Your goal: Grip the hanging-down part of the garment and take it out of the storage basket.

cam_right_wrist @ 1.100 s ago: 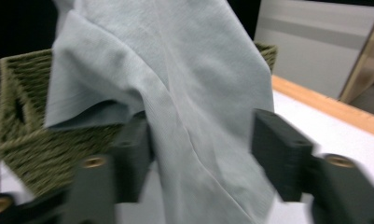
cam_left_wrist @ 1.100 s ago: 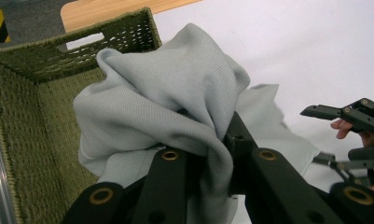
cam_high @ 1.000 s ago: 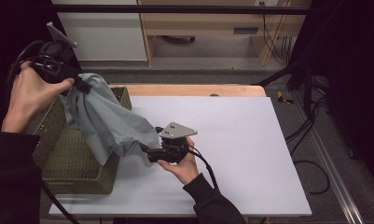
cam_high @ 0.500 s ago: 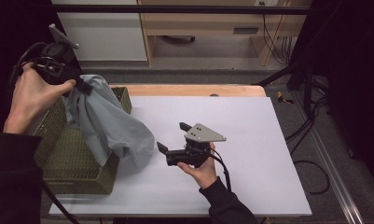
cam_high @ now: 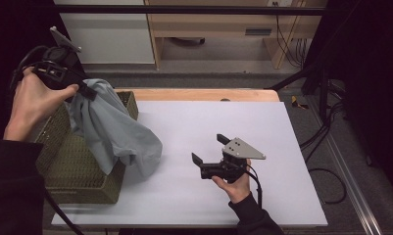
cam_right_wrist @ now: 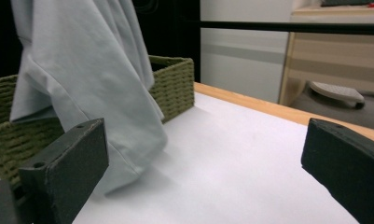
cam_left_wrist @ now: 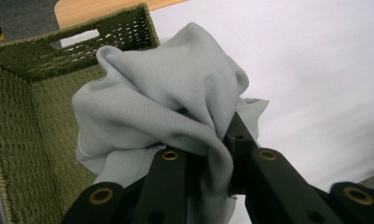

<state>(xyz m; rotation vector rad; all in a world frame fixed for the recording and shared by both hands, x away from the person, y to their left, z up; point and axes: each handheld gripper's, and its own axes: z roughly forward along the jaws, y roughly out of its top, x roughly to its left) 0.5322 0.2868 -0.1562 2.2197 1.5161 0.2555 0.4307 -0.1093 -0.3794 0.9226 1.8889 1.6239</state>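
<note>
The left gripper (cam_high: 88, 91) pinches the grey shirt (cam_high: 116, 133) and holds it up over the green basket (cam_high: 74, 169) at the left. The right gripper (cam_high: 209, 149) has just opened wide, with nothing inside. Next, maybe spread the shirt on the white table (cam_high: 243, 122).

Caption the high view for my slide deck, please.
Left gripper lifts grey cloth over woven basket; right gripper open.

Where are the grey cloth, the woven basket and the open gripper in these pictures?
grey cloth (cam_high: 118, 129), high view, on its hanging middle fold.
woven basket (cam_high: 76, 164), high view, on its outer side wall.
right gripper (cam_high: 209, 149), high view, on the gap between its open jaws above the white table (cam_high: 282, 147).
</note>
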